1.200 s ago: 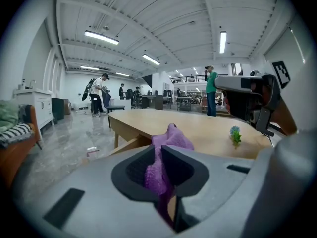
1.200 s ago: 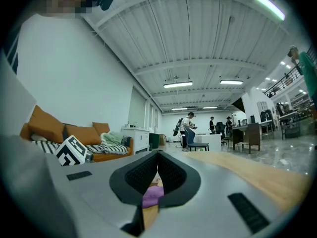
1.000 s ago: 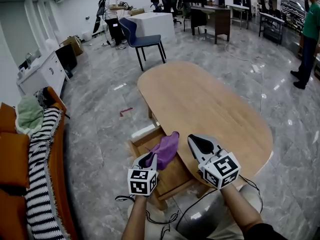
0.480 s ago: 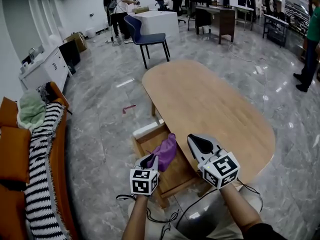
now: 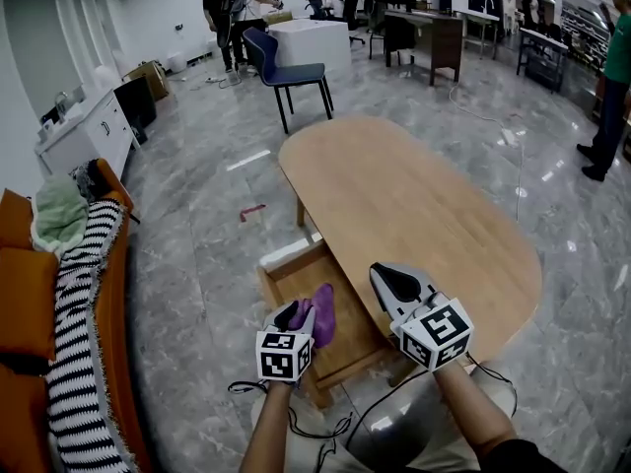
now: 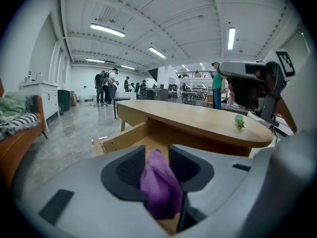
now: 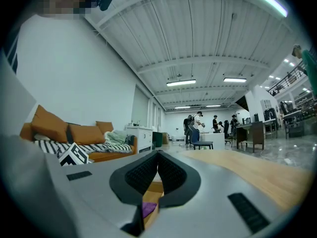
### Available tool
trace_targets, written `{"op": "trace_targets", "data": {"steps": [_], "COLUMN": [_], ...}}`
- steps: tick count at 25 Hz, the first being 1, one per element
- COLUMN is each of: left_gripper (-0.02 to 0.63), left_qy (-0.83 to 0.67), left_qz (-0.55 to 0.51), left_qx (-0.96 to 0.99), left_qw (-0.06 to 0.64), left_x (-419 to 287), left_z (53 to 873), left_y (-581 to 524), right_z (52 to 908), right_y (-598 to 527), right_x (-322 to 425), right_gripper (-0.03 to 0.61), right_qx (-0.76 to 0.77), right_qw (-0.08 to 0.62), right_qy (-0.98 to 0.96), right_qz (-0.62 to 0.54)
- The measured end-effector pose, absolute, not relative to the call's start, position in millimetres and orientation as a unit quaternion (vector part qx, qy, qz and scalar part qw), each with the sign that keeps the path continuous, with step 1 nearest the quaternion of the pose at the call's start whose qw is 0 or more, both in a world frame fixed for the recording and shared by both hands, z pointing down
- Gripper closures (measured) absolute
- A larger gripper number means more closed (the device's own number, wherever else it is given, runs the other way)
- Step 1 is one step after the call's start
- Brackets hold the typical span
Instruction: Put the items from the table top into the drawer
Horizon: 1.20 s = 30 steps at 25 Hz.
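- Under the oval wooden tabletop (image 5: pixel 414 205): pull-out wooden drawer (image 5: pixel 292 284), open, with a crumpled purple cloth (image 5: pixel 322 315) hanging into it.
- Left tool (image 5: pixel 299 313): over the drawer, jaws just been opening and now parted, with the cloth loose between them.
- Right tool (image 5: pixel 394 284): at the tabletop's edge, jaws together, empty.

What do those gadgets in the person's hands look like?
Both the left gripper and right gripper are pale grey plastic shells with black ribbed pads, each carrying a white cube printed with black square markers. Thin black cables trail below them.
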<state>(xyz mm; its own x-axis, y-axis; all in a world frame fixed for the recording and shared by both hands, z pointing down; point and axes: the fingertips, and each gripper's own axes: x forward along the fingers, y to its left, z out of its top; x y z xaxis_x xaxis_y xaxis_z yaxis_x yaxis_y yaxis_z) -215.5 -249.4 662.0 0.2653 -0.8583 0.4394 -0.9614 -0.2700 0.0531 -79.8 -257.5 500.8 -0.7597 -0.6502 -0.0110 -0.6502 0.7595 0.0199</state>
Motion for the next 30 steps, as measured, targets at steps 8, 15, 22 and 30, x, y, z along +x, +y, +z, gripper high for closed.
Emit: {"op": "trace_targets", "data": {"steps": [8, 15, 22, 30], "left_gripper": [0.287, 0.288, 0.335, 0.529], "left_qy": [-0.581, -0.577, -0.570, -0.561], "left_qz": [0.156, 0.128, 0.123, 0.085], "left_qx": [0.786, 0.793, 0.801, 0.816], "left_qw": [0.145, 0.149, 0.139, 0.110], "left_x": [-213, -213, -205, -194], "left_z": [658, 647, 634, 597], "left_y": [-252, -250, -246, -246], "right_z": [501, 499, 498, 494], "right_y": [-255, -253, -253, -255], "right_x": [-82, -84, -85, -81], "right_gripper": [0.561, 0.561, 0.561, 0.561], "right_qx": [-0.343, -0.339, -0.338, -0.337], "right_qw": [0.001, 0.005, 0.005, 0.003], "right_qy": [0.939, 0.941, 0.941, 0.941], "right_qz": [0.011, 0.012, 0.011, 0.014]}}
